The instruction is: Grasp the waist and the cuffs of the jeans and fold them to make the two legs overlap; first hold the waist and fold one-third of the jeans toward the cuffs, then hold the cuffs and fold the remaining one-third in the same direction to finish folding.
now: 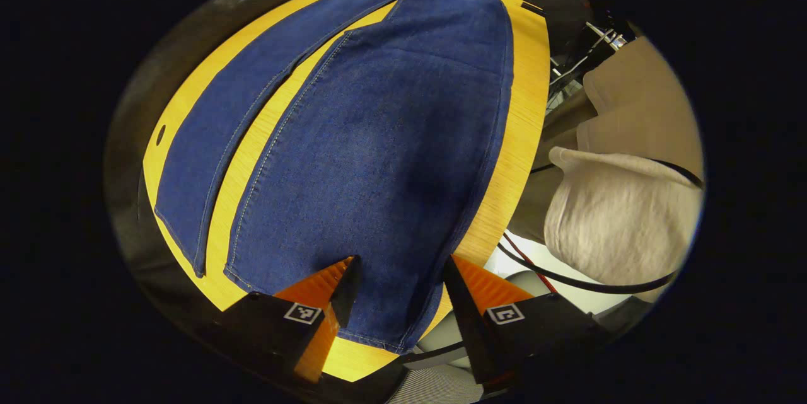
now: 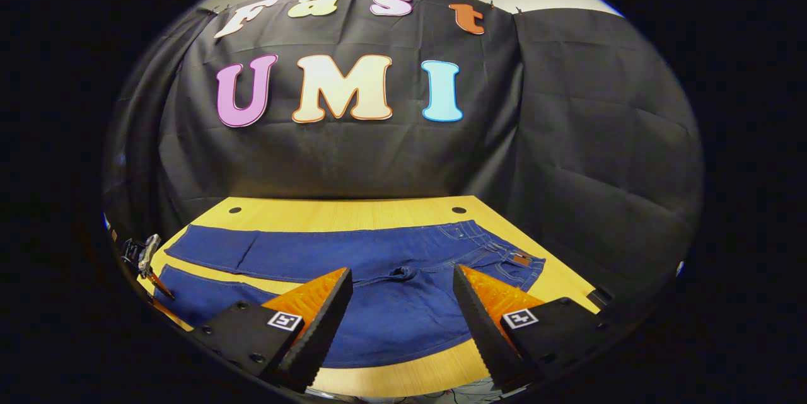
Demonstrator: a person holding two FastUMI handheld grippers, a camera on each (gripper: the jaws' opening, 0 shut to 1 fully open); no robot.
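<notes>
Jeans (image 2: 353,265) lie flat on the table (image 2: 353,213).

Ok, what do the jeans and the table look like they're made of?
Jeans: blue denim, going by the matte woven texture and pale contrast stitching along the seams; soft and limp, lying flat. Table: looks like light wood or wood-grain laminate, with fine straight grain and a smooth, slightly glossy face; which of the two I cannot tell.

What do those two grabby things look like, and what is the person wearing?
The left gripper and the right gripper each have two wedge-shaped fingers with ridged faces, on black blocks that carry small square black-and-white markers. The person wears a pale grey sleeve, and a black cable runs past it.
</notes>
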